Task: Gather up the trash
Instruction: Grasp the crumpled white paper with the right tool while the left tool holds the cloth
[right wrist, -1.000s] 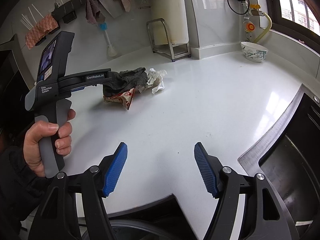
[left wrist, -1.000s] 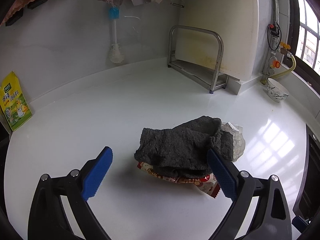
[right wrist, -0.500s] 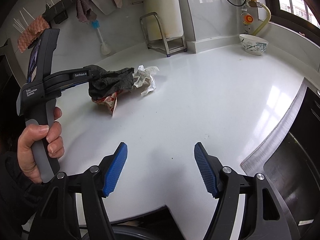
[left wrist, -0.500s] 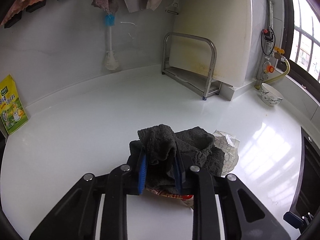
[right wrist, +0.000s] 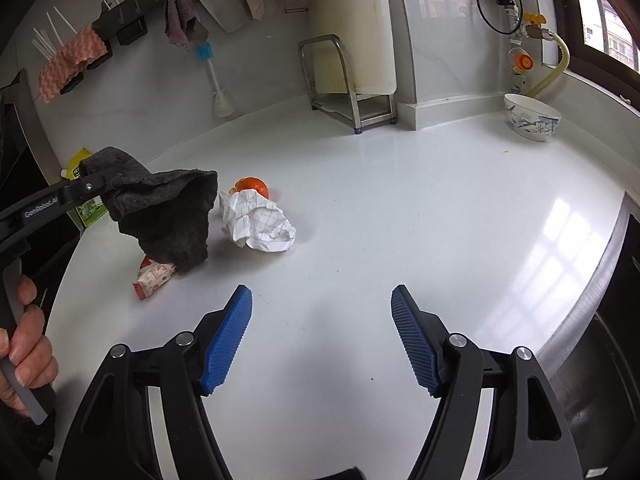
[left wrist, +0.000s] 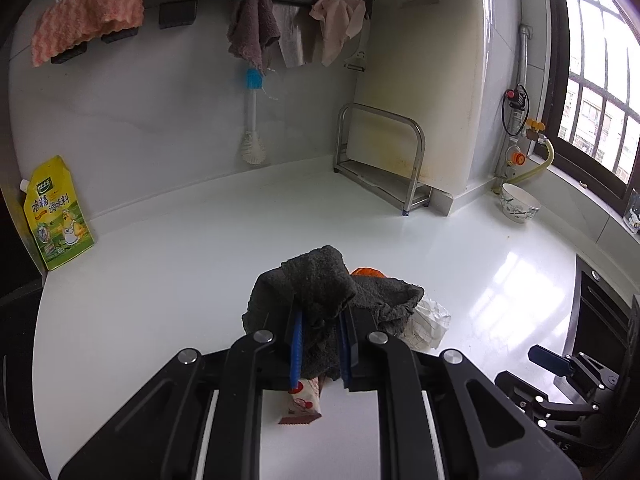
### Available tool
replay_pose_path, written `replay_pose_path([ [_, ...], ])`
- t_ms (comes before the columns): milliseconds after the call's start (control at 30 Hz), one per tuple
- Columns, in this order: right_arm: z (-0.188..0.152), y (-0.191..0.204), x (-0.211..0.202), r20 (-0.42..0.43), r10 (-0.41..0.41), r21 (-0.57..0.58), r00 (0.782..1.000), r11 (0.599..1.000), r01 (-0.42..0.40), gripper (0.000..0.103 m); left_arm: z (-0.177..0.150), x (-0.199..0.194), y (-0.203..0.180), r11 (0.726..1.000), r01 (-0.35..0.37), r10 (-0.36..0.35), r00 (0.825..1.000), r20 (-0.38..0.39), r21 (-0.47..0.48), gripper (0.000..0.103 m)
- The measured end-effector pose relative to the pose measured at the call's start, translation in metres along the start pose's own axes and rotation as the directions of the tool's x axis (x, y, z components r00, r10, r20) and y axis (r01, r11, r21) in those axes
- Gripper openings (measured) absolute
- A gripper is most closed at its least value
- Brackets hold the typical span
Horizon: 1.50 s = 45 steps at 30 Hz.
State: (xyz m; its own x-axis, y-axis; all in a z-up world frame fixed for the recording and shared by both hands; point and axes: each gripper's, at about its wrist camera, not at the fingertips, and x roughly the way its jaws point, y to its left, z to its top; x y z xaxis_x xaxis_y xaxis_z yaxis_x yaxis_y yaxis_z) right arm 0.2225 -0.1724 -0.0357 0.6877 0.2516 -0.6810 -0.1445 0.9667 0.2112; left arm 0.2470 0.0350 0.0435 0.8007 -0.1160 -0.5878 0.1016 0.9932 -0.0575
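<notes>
Right wrist view: the dark grey cloth (right wrist: 168, 216) is clamped in the left gripper (left wrist: 320, 354) and held clear above the tabletop (right wrist: 400, 208). The red snack wrapper (right wrist: 154, 278) lies under the cloth, with crumpled paper (right wrist: 260, 222) and an orange peel (right wrist: 252, 186) just beside it. The right gripper (right wrist: 322, 340) is held wide open, nothing between its pads, near the cloth.
</notes>
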Motion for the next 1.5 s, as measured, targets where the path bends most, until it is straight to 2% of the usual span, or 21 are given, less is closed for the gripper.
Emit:
replay_pose_path([
  [133,0.006,0.015,0.012,-0.009,0.015,-0.038,1.0,0.999,-0.016,0.069,0.005,-0.016,0.012,1.0,0.01,-0.01,1.0,0.006,-0.02,0.014],
  [300,0.011,0.03,0.025,-0.032,0.093,-0.04,0.995,0.995,-0.094,0.071,0.011,-0.034,0.023,1.0,0.013,-0.012,0.999,0.033,-0.024,0.014],
  [467,0.015,0.052,0.03,-0.029,0.12,-0.094,0.992,0.988,-0.123,0.076,0.015,-0.044,0.032,0.999,0.016,-0.014,0.999,0.047,-0.033,0.014],
  [633,0.019,0.063,0.048,-0.064,0.092,-0.097,0.994,0.99,-0.098,0.075,0.013,-0.053,0.036,0.999,0.014,-0.012,0.998,0.063,-0.035,0.014],
  [900,0.023,0.068,0.068,-0.094,-0.008,-0.082,0.996,0.997,0.0,0.075,0.01,-0.061,0.044,0.999,-0.023,0.025,0.997,0.075,-0.028,0.014],
  [1133,0.033,0.074,0.078,-0.079,-0.076,-0.101,0.994,0.993,0.068,0.075,0.006,-0.067,0.057,0.998,-0.06,0.061,0.995,0.076,-0.024,0.014],
  [1167,0.032,0.076,0.078,-0.074,-0.085,-0.111,0.994,0.991,0.076,0.073,0.004,-0.068,0.059,0.997,-0.068,0.07,0.995,0.076,-0.022,0.014],
  [1200,0.032,0.077,0.078,-0.074,-0.09,-0.121,0.993,0.989,0.081,0.062,0.002,-0.069,0.06,0.997,-0.077,0.079,0.994,0.076,-0.021,0.014],
  [1300,0.029,0.081,0.077,-0.081,-0.095,-0.142,0.992,0.986,0.082,0.048,-0.005,-0.072,0.064,0.994,-0.108,0.108,0.991,0.072,-0.012,0.014],
  [1500,0.023,0.087,0.056,-0.062,-0.101,-0.151,0.993,0.984,0.09,0.044,-0.021,-0.081,0.067,0.989,-0.145,0.145,0.988,0.057,-0.003,0.014],
])
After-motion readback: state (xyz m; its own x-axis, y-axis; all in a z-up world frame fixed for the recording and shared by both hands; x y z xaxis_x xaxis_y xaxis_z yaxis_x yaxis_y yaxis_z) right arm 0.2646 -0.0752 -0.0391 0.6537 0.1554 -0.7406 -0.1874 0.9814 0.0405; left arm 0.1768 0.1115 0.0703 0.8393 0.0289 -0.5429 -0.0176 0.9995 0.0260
